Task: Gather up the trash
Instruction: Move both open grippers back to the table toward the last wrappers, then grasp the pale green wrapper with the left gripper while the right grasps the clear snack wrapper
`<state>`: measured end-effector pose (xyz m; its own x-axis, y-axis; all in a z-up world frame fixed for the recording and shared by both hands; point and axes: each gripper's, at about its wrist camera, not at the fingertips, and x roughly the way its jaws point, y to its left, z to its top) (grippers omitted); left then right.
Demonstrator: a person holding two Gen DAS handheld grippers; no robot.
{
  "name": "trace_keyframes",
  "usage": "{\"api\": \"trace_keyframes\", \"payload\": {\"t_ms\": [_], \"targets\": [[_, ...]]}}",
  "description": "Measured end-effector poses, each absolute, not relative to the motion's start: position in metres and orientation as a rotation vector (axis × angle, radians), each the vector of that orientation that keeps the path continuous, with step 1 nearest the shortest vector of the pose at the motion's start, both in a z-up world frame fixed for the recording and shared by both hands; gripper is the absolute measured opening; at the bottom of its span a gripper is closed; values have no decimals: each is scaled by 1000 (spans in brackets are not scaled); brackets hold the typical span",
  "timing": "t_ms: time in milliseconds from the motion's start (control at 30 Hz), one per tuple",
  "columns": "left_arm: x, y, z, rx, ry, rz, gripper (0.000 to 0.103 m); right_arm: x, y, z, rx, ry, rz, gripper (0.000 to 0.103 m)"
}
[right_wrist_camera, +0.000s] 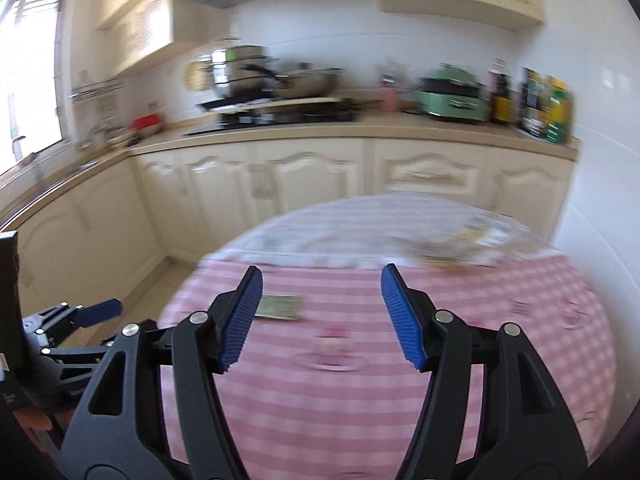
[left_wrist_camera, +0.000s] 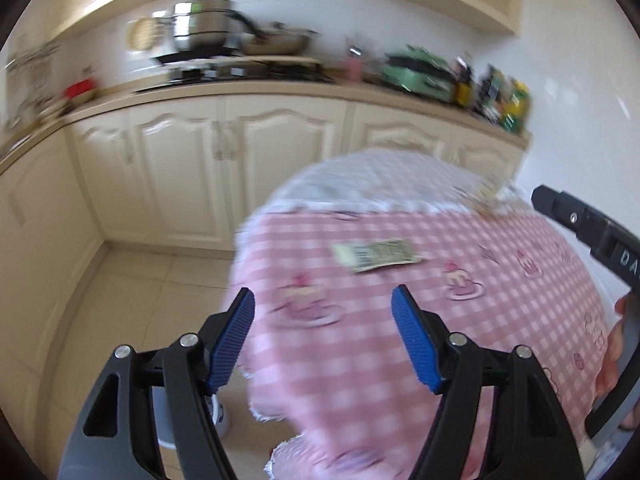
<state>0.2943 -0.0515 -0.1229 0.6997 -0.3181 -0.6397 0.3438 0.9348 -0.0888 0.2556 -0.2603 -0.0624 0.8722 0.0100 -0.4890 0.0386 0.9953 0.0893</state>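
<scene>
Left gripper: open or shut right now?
Open. In the left wrist view the left gripper has its blue pads spread wide with nothing between them, above the pink checked tablecloth.

Light: bright daylight from the window (right_wrist_camera: 30,76) at far left of the right gripper (right_wrist_camera: 321,312), blown out white.
Blur: motion smear over the tablecloth (left_wrist_camera: 460,240), the wrapper (left_wrist_camera: 376,254) and the countertop clutter; gripper fingers (left_wrist_camera: 416,344) sharp.
Edges: fisheye bending, black vignette corners.
</scene>
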Motion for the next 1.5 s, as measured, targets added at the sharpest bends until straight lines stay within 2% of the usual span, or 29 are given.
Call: {"api": "trace_keyframes", "payload": {"t_ms": [267, 500, 567, 633, 733, 767, 867, 1100, 1267, 1300, 1333, 1367, 1400, 1433, 1467, 1500], "targets": [[333, -133, -149, 363, 749, -395, 69, 268, -335, -89, 156, 569, -113, 62], [365, -150, -161, 405, 796, -403, 69, 289, -364, -99, 228, 599, -107, 63], [371, -150, -162, 361, 827, -449, 47, 294, -371, -100, 239, 603, -113, 65], [373, -151, -160, 352, 838, -464, 41, 299, -380, -101, 258, 611, -123, 65], [376, -154, -158, 325, 832, -485, 12, 306, -391, -101, 288, 619, -142, 66], [378, -155, -157, 312, 829, -473, 7, 308, -395, -100, 303, 623, -144, 67], [379, -151, -149, 237, 800, -461, 3, 318, -416, -104, 412, 642, -160, 68], [377, -132, -116, 53, 699, -447, 2, 354, -440, -130, 654, 721, -164, 68], [373, -125, -107, 29, 674, -450, 2, 372, -426, -153, 791, 775, -86, 66], [372, -123, -107, 24, 675, -456, 2, 374, -425, -155, 813, 776, -81, 62], [371, -122, -107, 21, 675, -457, 2, 377, -424, -157, 829, 779, -75, 46], [369, -121, -107, 18, 675, -461, 2, 380, -423, -160, 841, 788, -65, 24], [367, -119, -107, 14, 676, -467, 2, 383, -422, -162, 855, 799, -51, 23], [367, -116, -107, 7, 677, -471, 2, 384, -422, -165, 866, 808, -43, 13], [365, -113, -106, -3, 676, -477, 2, 385, -422, -167, 861, 816, -42, 8], [363, -110, -105, -9, 674, -480, 2, 383, -422, -168, 862, 808, -38, 8]]}}
